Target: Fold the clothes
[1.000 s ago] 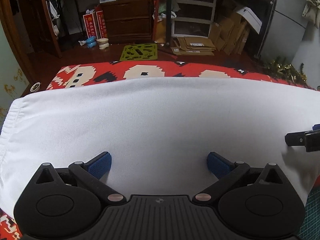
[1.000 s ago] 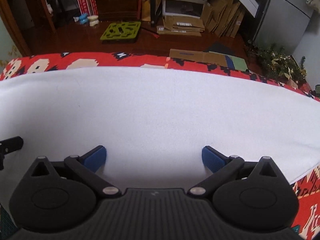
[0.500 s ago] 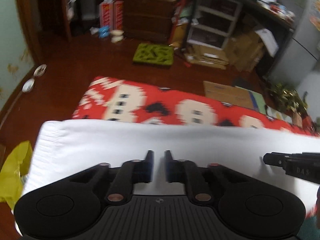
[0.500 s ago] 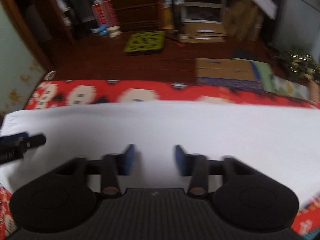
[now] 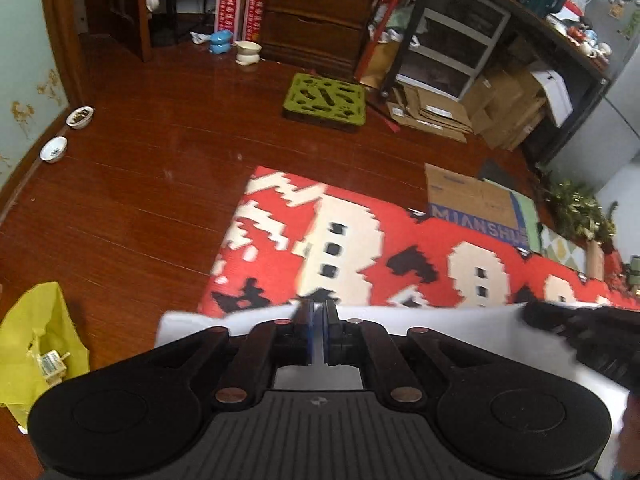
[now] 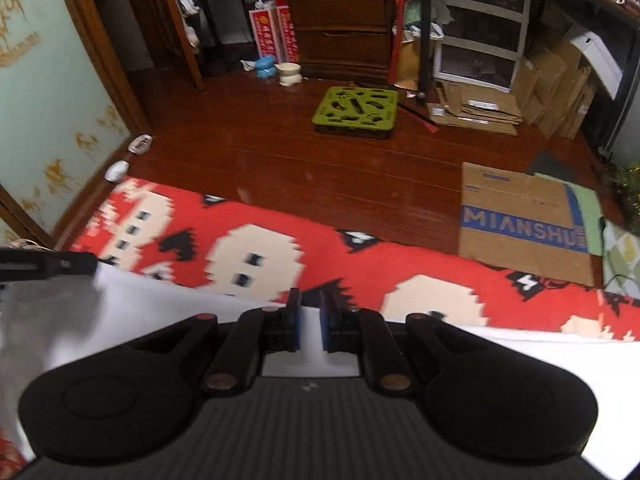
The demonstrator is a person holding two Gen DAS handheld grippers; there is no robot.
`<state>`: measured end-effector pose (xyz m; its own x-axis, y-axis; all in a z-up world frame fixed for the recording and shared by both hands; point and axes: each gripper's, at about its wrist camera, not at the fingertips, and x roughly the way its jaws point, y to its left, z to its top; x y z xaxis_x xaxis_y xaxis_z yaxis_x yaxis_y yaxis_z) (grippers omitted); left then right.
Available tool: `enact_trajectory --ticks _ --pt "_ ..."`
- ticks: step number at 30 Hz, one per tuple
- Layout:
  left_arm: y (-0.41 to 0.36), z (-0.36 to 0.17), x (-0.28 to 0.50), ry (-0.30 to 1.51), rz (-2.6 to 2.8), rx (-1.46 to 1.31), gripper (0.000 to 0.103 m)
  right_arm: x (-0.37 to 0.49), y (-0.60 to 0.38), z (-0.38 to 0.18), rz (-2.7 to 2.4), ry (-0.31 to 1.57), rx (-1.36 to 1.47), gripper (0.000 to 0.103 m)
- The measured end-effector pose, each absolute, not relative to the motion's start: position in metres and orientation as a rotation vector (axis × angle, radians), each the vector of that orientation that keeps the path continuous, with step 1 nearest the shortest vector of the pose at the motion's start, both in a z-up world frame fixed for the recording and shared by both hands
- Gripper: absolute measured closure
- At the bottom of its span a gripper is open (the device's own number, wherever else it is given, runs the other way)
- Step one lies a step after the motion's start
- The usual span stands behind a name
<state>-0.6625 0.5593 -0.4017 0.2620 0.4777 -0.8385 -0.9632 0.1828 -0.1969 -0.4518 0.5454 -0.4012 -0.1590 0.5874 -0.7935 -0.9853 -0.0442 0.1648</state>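
Both claws were wide open a moment ago. Now the left gripper (image 5: 318,320) and right gripper (image 6: 310,312) have just closed, pinching the white cloth's (image 6: 160,304) edge at the frame's bottom. The fold over the red blanket (image 6: 360,264) can likely start.

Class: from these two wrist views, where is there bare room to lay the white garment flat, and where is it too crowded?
Free: the red patterned blanket beyond the white garment, and the wood floor between blanket and green tray. Crowded: the far wall, with flattened cardboard, shelves and dresser; a printed carton borders the blanket's far edge.
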Motion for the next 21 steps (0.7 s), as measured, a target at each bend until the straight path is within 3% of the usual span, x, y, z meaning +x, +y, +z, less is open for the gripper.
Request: enact_trajectory --ticks 8,21 --pt "0.530 -0.392 -0.608 0.677 0.941 -0.858 0.099 -0.470 0.532 -0.412 1.619 0.857 -0.657 0.096" --pt "0.548 -0.413 -0.509 0.683 0.841 -0.838 0.099 -0.251 0.495 -0.412 1.238 0.813 -0.633 0.091"
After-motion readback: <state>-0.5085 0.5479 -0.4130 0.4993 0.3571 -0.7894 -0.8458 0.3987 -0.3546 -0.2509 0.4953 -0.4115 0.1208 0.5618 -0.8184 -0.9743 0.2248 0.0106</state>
